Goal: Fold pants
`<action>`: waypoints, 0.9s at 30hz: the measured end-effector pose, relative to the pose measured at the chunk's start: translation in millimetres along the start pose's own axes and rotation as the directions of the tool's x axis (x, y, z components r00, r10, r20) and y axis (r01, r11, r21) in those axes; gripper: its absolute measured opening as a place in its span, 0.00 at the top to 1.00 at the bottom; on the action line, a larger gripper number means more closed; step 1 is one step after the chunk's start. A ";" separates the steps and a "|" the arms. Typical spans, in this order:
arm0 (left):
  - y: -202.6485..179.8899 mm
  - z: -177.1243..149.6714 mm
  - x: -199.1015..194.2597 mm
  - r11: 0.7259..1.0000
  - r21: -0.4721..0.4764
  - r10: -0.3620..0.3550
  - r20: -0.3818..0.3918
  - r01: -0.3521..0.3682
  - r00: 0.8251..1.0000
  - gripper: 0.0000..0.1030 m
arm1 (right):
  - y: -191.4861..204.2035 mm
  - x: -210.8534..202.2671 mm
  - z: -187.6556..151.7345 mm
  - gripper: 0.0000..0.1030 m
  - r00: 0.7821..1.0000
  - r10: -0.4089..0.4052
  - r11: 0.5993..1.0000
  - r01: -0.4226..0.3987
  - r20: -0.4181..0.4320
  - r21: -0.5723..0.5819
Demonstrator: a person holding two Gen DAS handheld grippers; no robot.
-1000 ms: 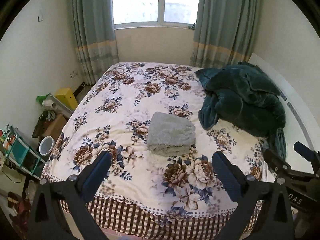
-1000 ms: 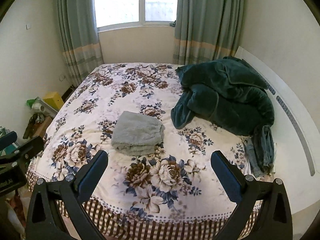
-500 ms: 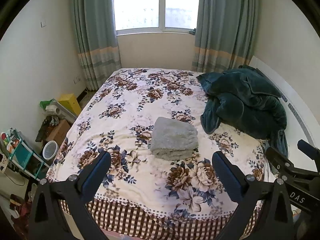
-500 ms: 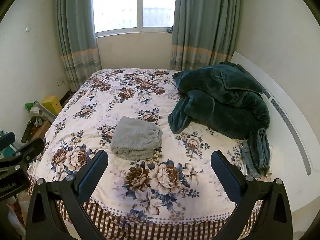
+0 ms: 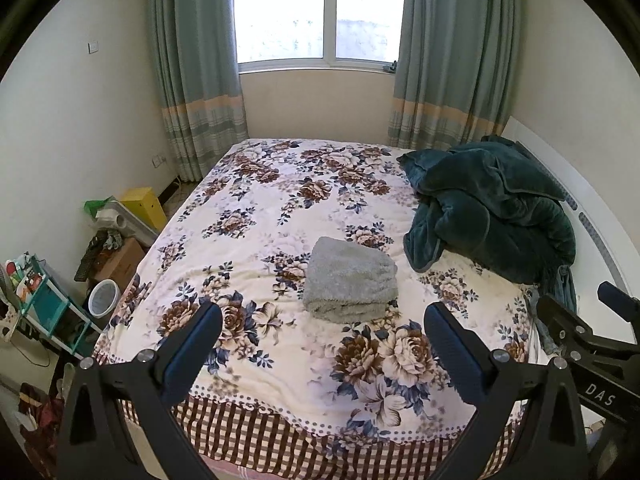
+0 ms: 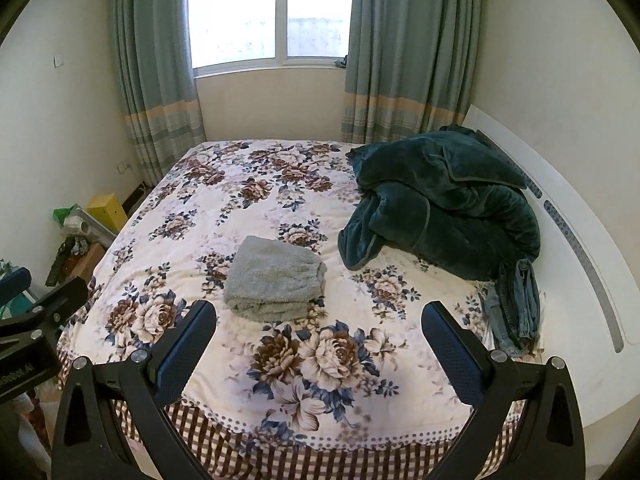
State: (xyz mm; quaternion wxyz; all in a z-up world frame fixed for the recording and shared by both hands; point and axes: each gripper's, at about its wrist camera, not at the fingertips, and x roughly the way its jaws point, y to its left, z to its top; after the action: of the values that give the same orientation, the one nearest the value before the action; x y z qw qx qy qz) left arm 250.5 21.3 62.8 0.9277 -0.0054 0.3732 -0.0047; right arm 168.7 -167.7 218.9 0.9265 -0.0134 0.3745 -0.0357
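Floral bed [image 5: 280, 208]; folded grey pants [image 5: 351, 280] centred; left gripper [image 5: 322, 324], right gripper [image 6: 320, 322] jaws wide, empty.

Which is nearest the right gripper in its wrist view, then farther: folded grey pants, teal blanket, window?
From the right gripper:
1. Folded grey pants, mid-bed, slightly left.
2. Teal blanket, heaped right, by the headboard.
3. Window, on the far wall.

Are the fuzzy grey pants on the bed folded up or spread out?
Folded. The grey pants sit as a neat, compact stack on the floral bed cover, with layered edges showing at the near side.
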 end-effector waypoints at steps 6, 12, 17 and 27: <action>1.9 -1.5 -4.1 1.000 -0.009 0.005 0.003 -0.005 1.000 0.00 | -2.1 -1.4 1.6 0.00 1.000 0.008 1.000 -0.008 -0.001 0.000; 2.8 -2.3 -8.3 1.000 -0.013 0.012 0.005 -0.012 1.000 0.00 | 0.2 -3.8 3.3 0.00 1.000 0.022 1.000 -0.022 -0.009 0.003; 4.6 -2.1 -16.0 0.999 -0.026 0.022 0.013 -0.021 1.000 0.00 | 3.5 -9.9 1.7 0.00 1.000 0.028 1.000 -0.028 -0.006 0.007; 3.5 -2.9 -24.0 0.999 -0.032 0.043 0.022 -0.042 0.999 0.00 | 11.8 -17.2 -6.4 0.00 0.999 0.047 0.999 -0.047 -0.008 0.018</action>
State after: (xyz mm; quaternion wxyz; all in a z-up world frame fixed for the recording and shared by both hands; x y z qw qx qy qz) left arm 231.2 25.1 77.3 0.9316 -0.0121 0.3628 0.0209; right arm 152.6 -154.6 225.6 0.9255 0.0038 0.3782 -0.0175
